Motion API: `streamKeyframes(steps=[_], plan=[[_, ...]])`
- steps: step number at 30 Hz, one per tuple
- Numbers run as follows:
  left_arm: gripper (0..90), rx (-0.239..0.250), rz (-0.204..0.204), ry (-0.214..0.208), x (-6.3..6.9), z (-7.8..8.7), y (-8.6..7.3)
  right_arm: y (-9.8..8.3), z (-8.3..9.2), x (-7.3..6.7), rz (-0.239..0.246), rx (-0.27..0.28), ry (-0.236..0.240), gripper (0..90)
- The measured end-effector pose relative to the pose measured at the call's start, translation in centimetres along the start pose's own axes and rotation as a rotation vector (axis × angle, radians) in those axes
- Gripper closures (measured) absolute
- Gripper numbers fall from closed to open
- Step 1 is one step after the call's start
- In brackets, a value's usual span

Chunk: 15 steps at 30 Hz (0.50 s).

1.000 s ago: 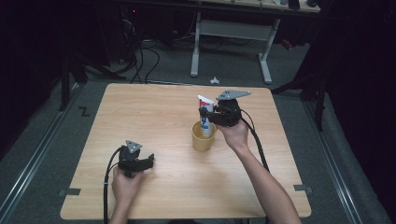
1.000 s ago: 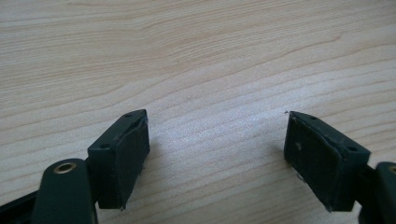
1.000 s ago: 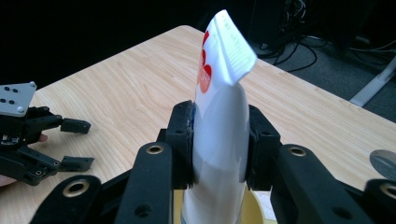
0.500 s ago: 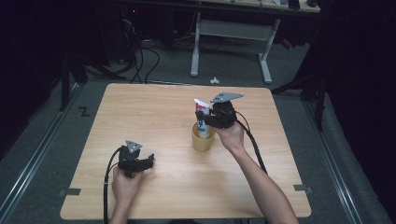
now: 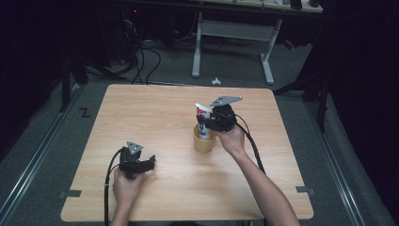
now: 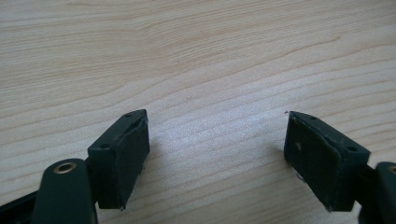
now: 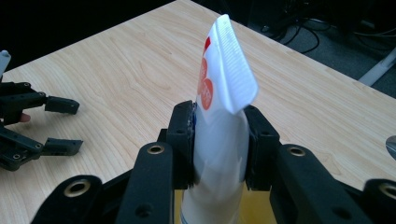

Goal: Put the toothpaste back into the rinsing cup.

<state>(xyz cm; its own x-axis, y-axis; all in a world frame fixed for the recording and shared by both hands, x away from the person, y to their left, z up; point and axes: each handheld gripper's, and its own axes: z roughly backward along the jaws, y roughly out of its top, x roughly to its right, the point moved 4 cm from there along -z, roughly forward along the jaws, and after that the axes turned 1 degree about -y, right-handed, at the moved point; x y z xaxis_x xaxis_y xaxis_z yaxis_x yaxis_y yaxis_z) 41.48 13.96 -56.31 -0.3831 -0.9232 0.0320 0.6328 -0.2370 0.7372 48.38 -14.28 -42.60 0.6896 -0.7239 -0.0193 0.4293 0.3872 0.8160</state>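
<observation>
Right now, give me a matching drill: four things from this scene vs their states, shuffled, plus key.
Things:
1. left tongs
2. right tongs
3. tube
4. cup

States:
A. yellow, standing on the table, tube's lower end inside
B. open, nothing between the pads
C. white with red print, crimped end up
D. clamped on the tube

Pairs: 1-B, 2-D, 3-C, 4-A

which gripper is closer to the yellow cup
Right. The right gripper is just above the yellow cup, clamping the tube standing in it; the left gripper rests well away, open.
</observation>
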Motion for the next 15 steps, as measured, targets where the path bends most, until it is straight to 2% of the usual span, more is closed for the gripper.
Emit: streamKeyframes(steps=[15], plan=[[22.7,-0.001,-0.002,0.001,0.01,0.0,0.0,-0.7,-0.25,0.02,0.002,-0.016,-0.005,69.1]])
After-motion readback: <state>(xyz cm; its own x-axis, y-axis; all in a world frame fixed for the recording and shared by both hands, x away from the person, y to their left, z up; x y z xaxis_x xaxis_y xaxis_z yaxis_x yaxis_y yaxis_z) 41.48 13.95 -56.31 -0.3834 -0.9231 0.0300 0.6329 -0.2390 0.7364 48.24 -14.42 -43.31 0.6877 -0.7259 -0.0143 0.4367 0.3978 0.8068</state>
